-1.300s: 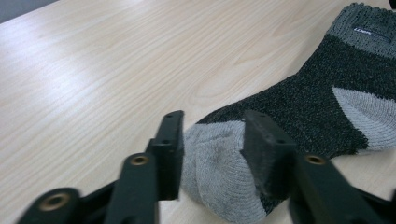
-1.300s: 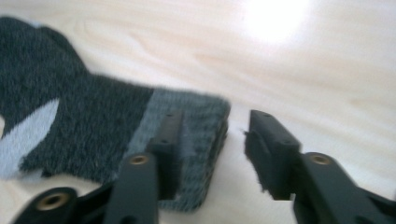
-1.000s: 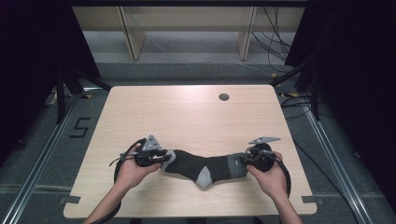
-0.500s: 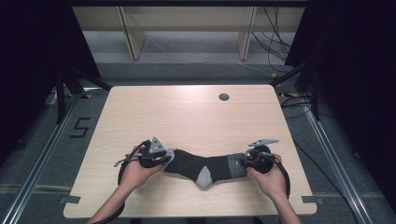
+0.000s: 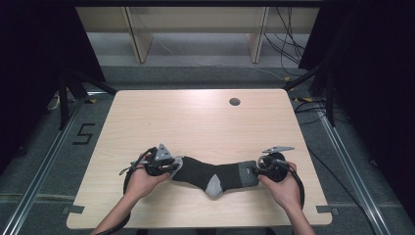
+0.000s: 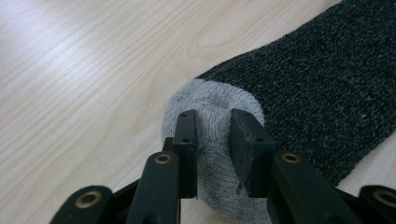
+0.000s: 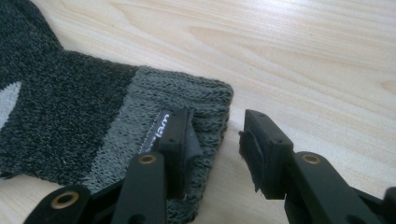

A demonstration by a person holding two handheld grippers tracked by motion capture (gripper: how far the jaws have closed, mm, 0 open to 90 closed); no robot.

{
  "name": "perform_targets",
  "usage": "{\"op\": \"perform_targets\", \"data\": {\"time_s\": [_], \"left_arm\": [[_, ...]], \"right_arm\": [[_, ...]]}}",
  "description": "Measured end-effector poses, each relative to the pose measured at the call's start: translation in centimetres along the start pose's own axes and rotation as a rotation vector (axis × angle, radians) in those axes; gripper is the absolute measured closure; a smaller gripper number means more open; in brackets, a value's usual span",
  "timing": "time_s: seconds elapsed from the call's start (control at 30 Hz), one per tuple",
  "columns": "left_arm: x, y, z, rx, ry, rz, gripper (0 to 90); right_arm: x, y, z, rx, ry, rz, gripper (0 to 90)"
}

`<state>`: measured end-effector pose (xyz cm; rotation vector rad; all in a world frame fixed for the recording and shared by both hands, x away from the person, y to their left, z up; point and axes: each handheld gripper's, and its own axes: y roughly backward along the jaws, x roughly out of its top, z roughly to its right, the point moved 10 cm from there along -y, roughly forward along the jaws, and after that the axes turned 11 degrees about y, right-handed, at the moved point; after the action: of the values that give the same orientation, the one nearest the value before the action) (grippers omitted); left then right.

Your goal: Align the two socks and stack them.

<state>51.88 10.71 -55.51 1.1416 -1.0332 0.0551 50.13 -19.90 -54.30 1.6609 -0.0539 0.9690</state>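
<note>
Figure "5" (image 5: 84, 133) marked on floor left of table; white lettering on sock cuff (image 7: 161, 128) unreadable.

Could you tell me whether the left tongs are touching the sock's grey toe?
Touching: the left gripper view shows the left tongs pinching the grey toe.

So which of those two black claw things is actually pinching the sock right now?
The left gripper: its jaws squeeze the sock's pale grey toe. The right gripper has just been opening, its jaws apart at the cuff.

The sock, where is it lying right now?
In the high view the dark sock lies along the near edge of the wooden table, stretched between the left gripper at its grey toe and the right gripper at its cuff.
</note>
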Motion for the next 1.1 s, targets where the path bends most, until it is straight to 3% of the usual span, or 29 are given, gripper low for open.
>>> {"op": "perform_targets", "data": {"time_s": [0.13, 0.27, 0.37, 0.4, 0.43, 0.47, 0.5, 0.53, 0.57, 0.7, 0.73, 0.8, 1.03, 1.1], "left_arm": [[-0.1, -0.1, 0.2, -0.001, 0.007, -0.008, 80.6], [0.2, 0.3, 0.2, -0.008, 0.023, -0.007, 83.4], [1.0, 1.2, 0.2, -0.020, 0.036, 0.021, 83.5], [1.3, 1.4, 0.1, -0.016, 0.033, 0.025, 83.5], [1.5, 1.6, 0.1, -0.020, 0.029, 0.027, 83.5], [1.6, 1.7, 0.0, -0.017, 0.028, 0.029, 83.5], [1.8, 1.6, 0.0, -0.016, 0.035, 0.035, 83.4], [1.8, 1.5, -0.1, -0.016, 0.029, 0.030, 83.4], [1.9, 1.4, 0.0, -0.017, 0.032, 0.031, 83.3], [1.5, 0.7, -0.1, -0.012, 0.025, 0.018, 83.0], [1.4, 0.5, -0.2, -0.010, 0.026, 0.014, 82.8], [1.2, 0.2, -0.3, -0.012, 0.028, 0.015, 82.4], [0.8, -0.2, -0.7, -0.009, 0.027, 0.015, 79.2], [0.8, -0.2, -0.7, -0.009, 0.049, 0.025, 74.5]], "right_arm": [[0.1, -0.1, -0.5, 0.025, 0.005, 0.016, 79.2], [0.3, 0.1, -0.7, 0.015, 0.006, 0.010, 84.0], [0.5, 0.7, -0.9, 0.034, 0.019, 0.016, 84.7], [0.4, 1.0, -0.9, 0.032, 0.001, 0.004, 84.8], [0.4, 1.0, -0.7, 0.008, 0.008, -0.002, 84.8], [0.9, 0.9, -0.9, 0.024, 0.008, 0.047, 84.8], [0.6, 1.2, -1.0, 0.035, 0.028, 0.012, 84.8], [0.7, 1.0, -1.2, 0.037, 0.010, 0.029, 84.8], [0.5, 1.2, -1.2, 0.034, 0.007, 0.000, 84.8], [0.2, 1.0, -1.0, 0.041, 0.027, 0.000, 84.5], [0.2, 0.8, -0.9, 0.029, 0.013, 0.008, 84.4], [-0.2, 0.7, -1.1, 0.081, 0.000, -0.032, 84.1], [-0.4, 0.2, -1.2, 0.074, -0.039, -0.035, 82.8], [-0.5, 0.2, -1.2, 0.070, -0.050, -0.039, 79.7]]}}
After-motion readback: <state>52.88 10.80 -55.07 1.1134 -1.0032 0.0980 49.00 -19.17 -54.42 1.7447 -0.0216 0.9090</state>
